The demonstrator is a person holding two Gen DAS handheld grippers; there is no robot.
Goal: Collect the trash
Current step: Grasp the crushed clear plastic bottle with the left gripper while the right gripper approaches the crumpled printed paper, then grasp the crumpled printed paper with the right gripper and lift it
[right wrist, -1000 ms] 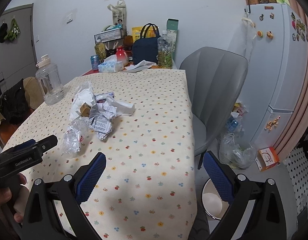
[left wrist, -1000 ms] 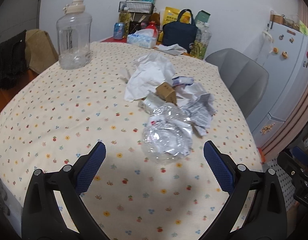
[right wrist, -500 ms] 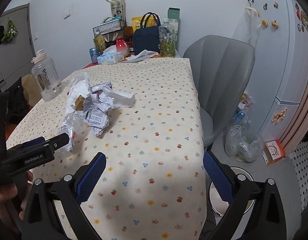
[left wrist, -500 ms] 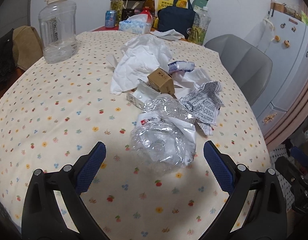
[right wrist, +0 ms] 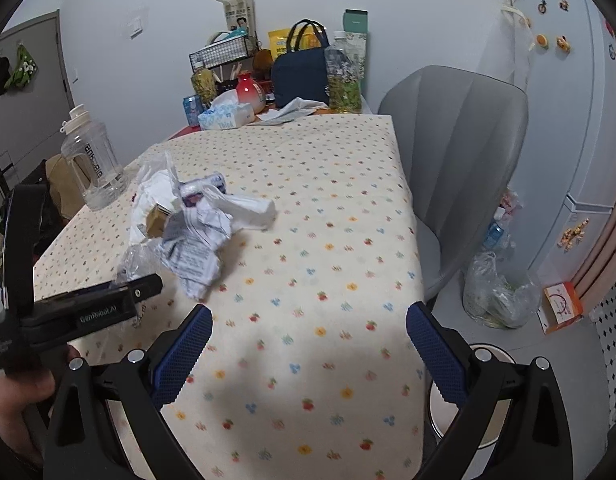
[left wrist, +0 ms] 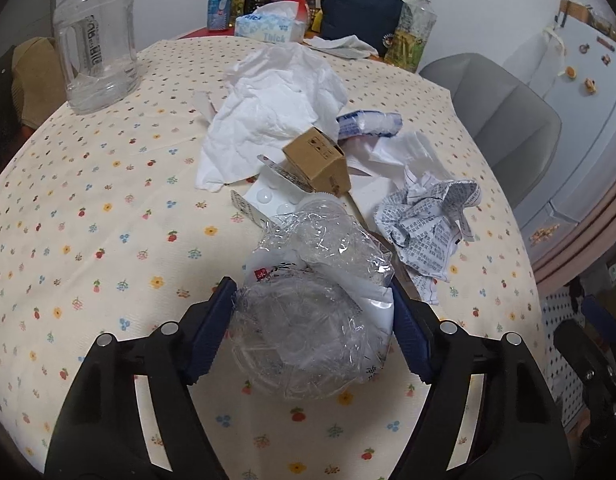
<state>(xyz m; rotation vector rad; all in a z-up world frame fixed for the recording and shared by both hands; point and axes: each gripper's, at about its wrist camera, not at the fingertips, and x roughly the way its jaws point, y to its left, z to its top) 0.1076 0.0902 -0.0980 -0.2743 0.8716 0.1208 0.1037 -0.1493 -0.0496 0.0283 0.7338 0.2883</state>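
**Left jaws closing round the crumpled plastic**

The crumpled clear plastic bottle (left wrist: 308, 312) lies between the left gripper (left wrist: 313, 332), whose jaws have just been closing and now meet its sides. Just beyond lie a cardboard box (left wrist: 318, 160), printed paper (left wrist: 426, 220) and tissue (left wrist: 268, 108). The right gripper (right wrist: 308, 354) hangs released over bare tabletop (right wrist: 328, 208) near its edge

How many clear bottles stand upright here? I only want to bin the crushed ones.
3: a big jug at the table's left edge, a capped bottle below the wire basket, one tall bottle beside the navy bag. More may hide in that clutter.
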